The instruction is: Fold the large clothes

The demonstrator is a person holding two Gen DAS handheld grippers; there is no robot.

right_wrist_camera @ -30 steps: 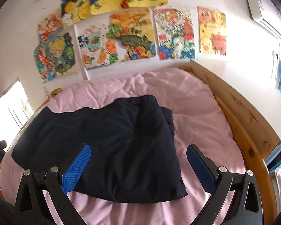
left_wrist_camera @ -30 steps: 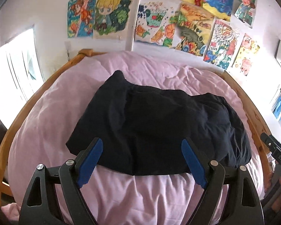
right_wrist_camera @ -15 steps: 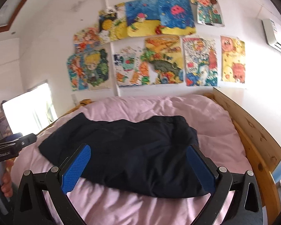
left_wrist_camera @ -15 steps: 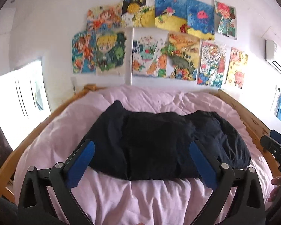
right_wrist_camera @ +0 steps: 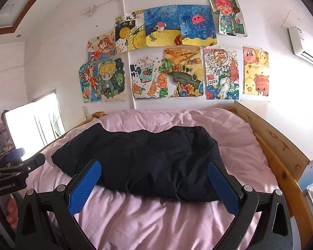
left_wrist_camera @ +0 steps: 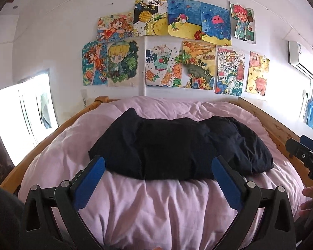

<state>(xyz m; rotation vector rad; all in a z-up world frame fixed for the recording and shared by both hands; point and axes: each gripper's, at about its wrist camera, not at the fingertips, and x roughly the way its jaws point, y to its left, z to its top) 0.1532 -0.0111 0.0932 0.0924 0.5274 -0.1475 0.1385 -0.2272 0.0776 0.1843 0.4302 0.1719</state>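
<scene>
A dark navy garment (left_wrist_camera: 177,145) lies folded in a wide bundle across the pink duvet (left_wrist_camera: 156,208), seen from the other side as the same dark garment (right_wrist_camera: 139,158). My left gripper (left_wrist_camera: 158,166) hangs open just short of its near edge, nothing between its blue pads. My right gripper (right_wrist_camera: 154,170) is open too, pulled back from the garment's near edge and holding nothing. Each gripper shows at the edge of the other's view: the right one (left_wrist_camera: 302,154), the left one (right_wrist_camera: 16,166).
A wooden bed frame (right_wrist_camera: 281,156) rims the duvet (right_wrist_camera: 156,218). Children's drawings (left_wrist_camera: 177,48) cover the back wall. A bright window (left_wrist_camera: 25,116) is at the left, an air conditioner (left_wrist_camera: 302,62) high on the right. A person's fingers (right_wrist_camera: 10,212) hold the left handle.
Both grippers have drawn back from the garment and tilted up, so more wall shows. The left jaws have spread wider. The garment lies still on the duvet.
</scene>
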